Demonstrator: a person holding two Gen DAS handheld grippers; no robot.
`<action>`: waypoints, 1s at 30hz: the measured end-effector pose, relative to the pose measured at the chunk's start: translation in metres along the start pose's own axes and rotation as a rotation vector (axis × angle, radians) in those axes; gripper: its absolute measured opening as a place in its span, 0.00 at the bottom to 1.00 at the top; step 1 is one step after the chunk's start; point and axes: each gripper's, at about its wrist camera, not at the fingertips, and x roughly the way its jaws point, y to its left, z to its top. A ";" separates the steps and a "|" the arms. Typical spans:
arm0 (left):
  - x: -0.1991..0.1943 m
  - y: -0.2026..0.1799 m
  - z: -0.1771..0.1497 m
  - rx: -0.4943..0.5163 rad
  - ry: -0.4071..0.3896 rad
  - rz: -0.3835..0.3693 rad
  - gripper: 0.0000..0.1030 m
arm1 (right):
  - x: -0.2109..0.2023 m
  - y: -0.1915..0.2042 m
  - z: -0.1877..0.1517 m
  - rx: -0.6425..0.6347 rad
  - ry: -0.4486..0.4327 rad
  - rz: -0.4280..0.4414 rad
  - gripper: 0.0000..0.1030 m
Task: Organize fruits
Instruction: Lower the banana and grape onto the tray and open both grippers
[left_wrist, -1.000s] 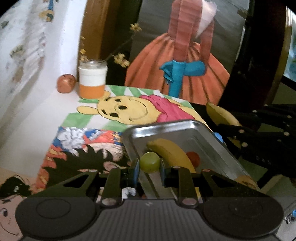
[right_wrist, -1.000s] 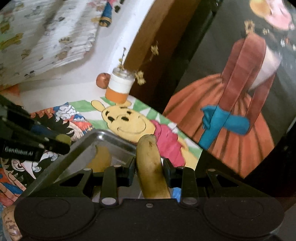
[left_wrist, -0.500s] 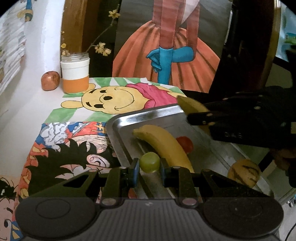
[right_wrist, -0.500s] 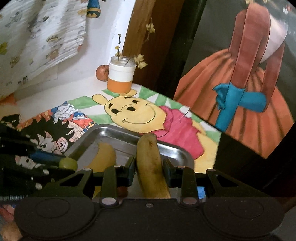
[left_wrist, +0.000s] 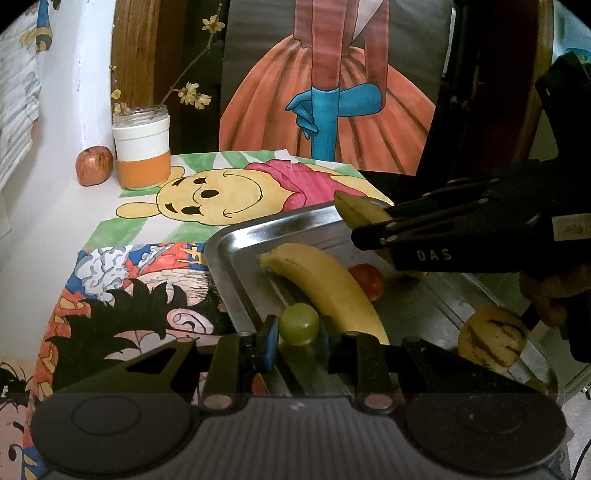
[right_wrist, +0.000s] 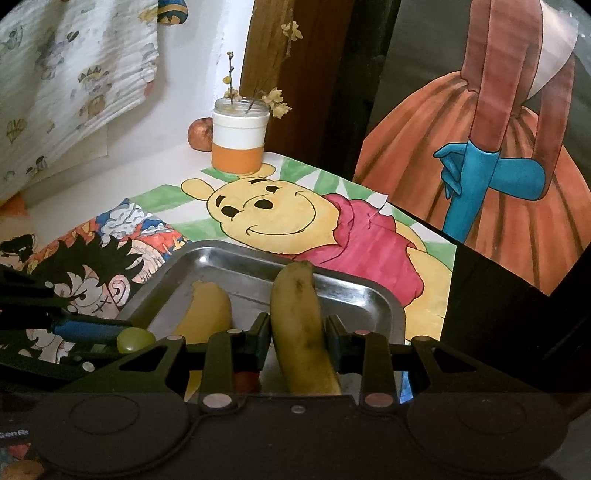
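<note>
Holding a grape (left_wrist: 298, 324) in the left fingers (left_wrist: 266, 341) and a banana (right_wrist: 301, 325) pointing 12 o'clock in the right fingers (right_wrist: 258, 341), both over the tray (right_wrist: 384, 306).

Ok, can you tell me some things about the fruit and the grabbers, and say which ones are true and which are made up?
1. The left gripper is holding a green grape. True.
2. The right gripper is holding an apple. False: it is clamped on a spotty banana.
3. A yellow banana is lying in the metal tray. True.
4. The apple is in the tray. False: it sits outside the tray, on the white surface beside the orange and white jar.
5. The jar is empty. False: twigs with small yellow flowers stand in it.
</note>
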 end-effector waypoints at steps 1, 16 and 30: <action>0.000 0.000 0.000 -0.001 0.000 0.000 0.25 | 0.001 0.000 0.000 0.003 0.000 0.002 0.34; -0.001 0.001 -0.001 -0.016 0.000 0.002 0.26 | 0.003 -0.002 -0.003 0.064 -0.006 0.040 0.34; -0.023 0.000 0.005 -0.035 -0.054 0.083 0.66 | -0.026 -0.014 -0.010 0.104 -0.055 0.022 0.68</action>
